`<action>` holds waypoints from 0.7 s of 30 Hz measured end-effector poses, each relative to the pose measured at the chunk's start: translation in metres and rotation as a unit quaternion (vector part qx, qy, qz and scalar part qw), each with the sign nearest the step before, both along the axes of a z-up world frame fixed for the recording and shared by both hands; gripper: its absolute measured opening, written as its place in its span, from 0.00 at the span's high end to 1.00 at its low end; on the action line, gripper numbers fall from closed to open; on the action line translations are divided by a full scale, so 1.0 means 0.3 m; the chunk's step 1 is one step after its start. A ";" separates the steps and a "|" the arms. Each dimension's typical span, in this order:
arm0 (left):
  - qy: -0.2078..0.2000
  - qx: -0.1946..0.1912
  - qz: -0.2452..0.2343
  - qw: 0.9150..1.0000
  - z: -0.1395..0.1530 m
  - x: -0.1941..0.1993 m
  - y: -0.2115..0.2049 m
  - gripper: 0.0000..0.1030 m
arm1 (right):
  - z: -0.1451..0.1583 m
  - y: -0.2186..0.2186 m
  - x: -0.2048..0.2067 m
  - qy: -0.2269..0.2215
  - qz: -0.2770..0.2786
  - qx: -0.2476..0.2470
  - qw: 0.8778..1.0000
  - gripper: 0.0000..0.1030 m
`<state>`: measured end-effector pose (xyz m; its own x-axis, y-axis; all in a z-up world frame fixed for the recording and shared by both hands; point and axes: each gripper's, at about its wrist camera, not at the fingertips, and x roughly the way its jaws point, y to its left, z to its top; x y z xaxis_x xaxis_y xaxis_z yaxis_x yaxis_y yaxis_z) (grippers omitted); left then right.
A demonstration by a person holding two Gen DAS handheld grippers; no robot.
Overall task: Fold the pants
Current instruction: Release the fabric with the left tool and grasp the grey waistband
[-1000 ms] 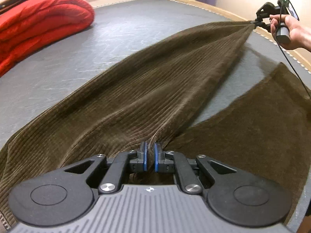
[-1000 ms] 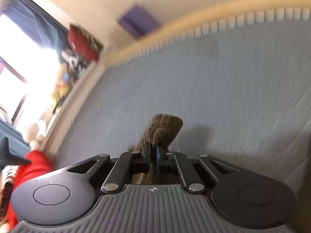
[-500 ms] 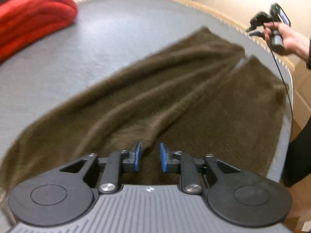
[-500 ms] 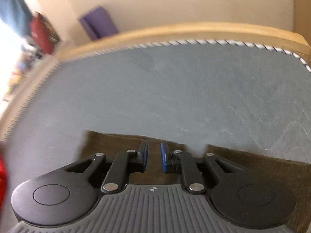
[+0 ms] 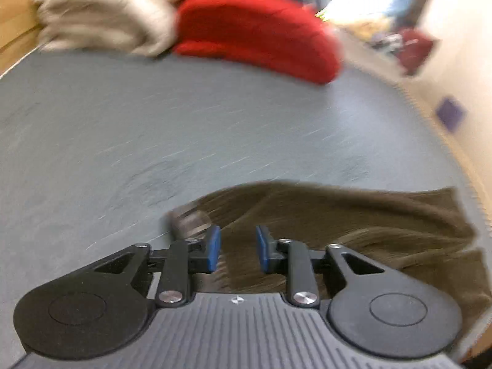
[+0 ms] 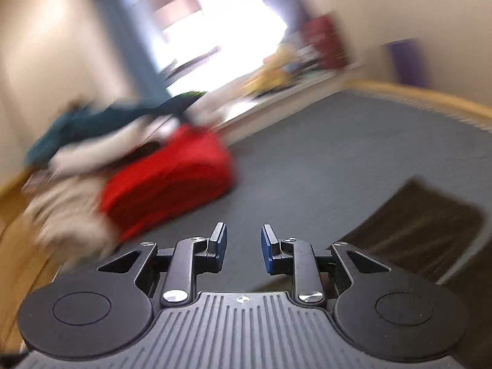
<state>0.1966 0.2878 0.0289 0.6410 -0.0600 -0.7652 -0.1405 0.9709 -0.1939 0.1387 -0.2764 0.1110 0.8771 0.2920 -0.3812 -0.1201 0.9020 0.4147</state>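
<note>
The brown corduroy pants (image 5: 353, 221) lie flat on the grey surface (image 5: 184, 129), at the lower right of the left wrist view. My left gripper (image 5: 236, 250) is open and empty, just above the pants' near left end. In the right wrist view the pants (image 6: 421, 227) lie at the lower right. My right gripper (image 6: 243, 247) is open and empty, off to the left of them over the grey surface (image 6: 338, 160). Both views are blurred by motion.
A folded red blanket (image 5: 261, 30) and a pale cloth pile (image 5: 104, 15) lie at the far side of the surface; the red blanket (image 6: 166, 181) also shows in the right wrist view. A wooden rim (image 6: 430, 98) borders the surface.
Both grippers let go of the pants, which dropped flat on the surface. Both have since opened wider and swung left, towards the red blanket.
</note>
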 end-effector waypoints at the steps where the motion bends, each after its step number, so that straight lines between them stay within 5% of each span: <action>1: 0.003 -0.009 0.003 1.000 -0.005 -0.003 0.024 0.76 | -0.038 0.096 -0.039 0.004 0.038 -0.017 0.999 0.74; 5: 0.024 -0.015 0.001 1.000 -0.043 0.001 0.068 0.76 | -0.230 0.437 -0.155 0.050 0.152 -0.077 0.984 0.83; 9: 0.027 -0.034 0.009 0.999 -0.089 0.030 0.109 0.76 | -0.376 0.711 -0.278 0.056 0.258 -0.128 0.956 0.83; 14: 0.036 -0.052 0.011 0.998 -0.181 0.098 0.130 0.71 | -0.504 0.948 -0.422 0.061 0.382 -0.188 0.903 0.83; 18: 0.054 -0.050 0.029 0.997 -0.250 0.161 0.146 0.43 | -0.574 1.056 -0.520 0.046 0.460 -0.243 0.853 0.78; 21: 0.068 -0.050 0.048 0.995 -0.291 0.199 0.171 0.37 | -0.596 1.111 -0.565 0.042 0.512 -0.274 0.813 0.71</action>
